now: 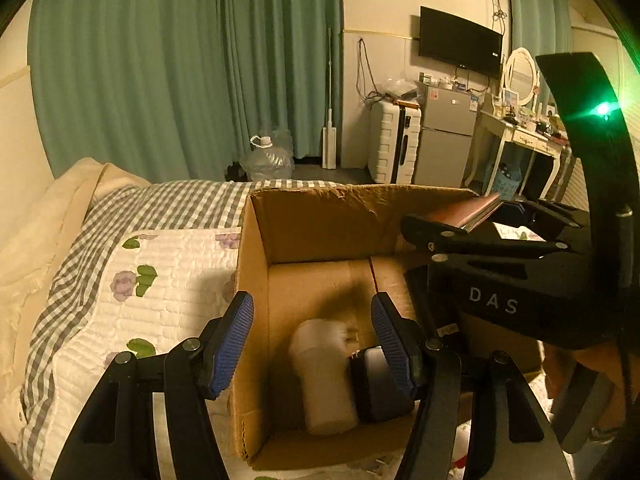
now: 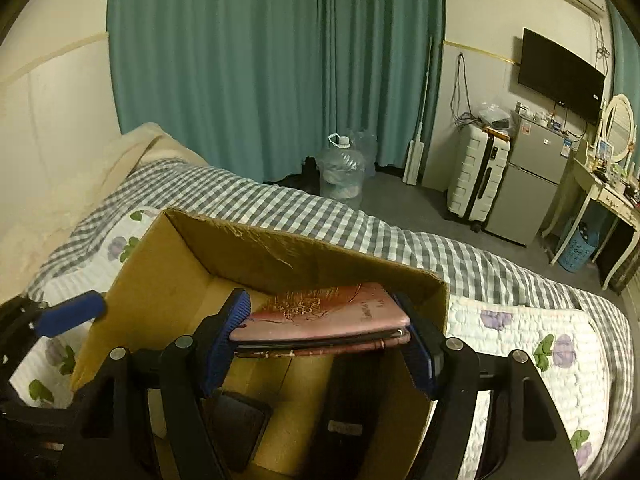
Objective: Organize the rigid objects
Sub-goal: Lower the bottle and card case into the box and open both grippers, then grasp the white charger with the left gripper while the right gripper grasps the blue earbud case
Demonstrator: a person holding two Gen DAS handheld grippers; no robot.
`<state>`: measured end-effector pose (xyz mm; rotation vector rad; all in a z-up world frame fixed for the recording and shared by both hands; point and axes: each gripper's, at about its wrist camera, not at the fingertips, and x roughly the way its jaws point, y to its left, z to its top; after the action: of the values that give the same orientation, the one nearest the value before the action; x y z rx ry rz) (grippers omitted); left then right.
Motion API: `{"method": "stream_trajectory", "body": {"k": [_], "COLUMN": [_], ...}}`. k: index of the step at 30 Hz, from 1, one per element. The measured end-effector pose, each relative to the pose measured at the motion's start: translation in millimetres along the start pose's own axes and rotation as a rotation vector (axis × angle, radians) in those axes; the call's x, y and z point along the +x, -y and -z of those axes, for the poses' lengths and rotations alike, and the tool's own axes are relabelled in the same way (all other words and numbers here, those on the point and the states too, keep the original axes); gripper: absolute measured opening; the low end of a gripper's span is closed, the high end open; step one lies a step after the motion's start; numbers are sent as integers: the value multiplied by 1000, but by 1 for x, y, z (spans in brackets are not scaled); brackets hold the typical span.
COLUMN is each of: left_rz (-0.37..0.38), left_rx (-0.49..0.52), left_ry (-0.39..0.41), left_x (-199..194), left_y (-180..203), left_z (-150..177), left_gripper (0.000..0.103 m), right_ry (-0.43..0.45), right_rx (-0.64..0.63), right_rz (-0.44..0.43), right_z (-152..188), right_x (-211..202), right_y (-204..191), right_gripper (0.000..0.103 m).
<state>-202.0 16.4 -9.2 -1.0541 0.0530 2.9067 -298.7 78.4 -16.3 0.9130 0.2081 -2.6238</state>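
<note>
While my right gripper point(image 2: 320, 336) clamps the pink wallet point(image 2: 320, 314) flat between its fingers above the cardboard box point(image 2: 160, 264), my left gripper point(image 1: 312, 344) hangs over the box's other end with fingers spread wide, holding nothing. Below it lies a white bottle with a dark cap point(image 1: 324, 376) — blurred. A dark flat thing point(image 2: 240, 428) rests on the box floor under the wallet. The box sits on the bed point(image 2: 520, 344) — floral quilt, checked sheet.

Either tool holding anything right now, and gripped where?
Right tool clamps a pink phone case across its two short ends, above the cardboard box. Left tool is open, empty.
</note>
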Motion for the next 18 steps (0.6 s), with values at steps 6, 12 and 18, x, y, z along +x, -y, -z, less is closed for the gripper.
{"method": "stream_trajectory", "body": {"k": [6, 12, 18], "left_rz": [-8, -21, -24], "left_rx": [-5, 16, 28], "left_ry": [35, 106, 124], "left_x": [-38, -104, -150], "left_y": [-2, -1, -2], "left_z": [-4, -5, 12], "left_gripper": [65, 69, 71], "right_ry": [34, 87, 94], "right_rx": [12, 9, -17], "right_rz": [64, 110, 110], "right_z": [-5, -9, 12], "right_x": [-48, -133, -199], "right_y": [0, -4, -20], "right_gripper": [86, 94, 95]}}
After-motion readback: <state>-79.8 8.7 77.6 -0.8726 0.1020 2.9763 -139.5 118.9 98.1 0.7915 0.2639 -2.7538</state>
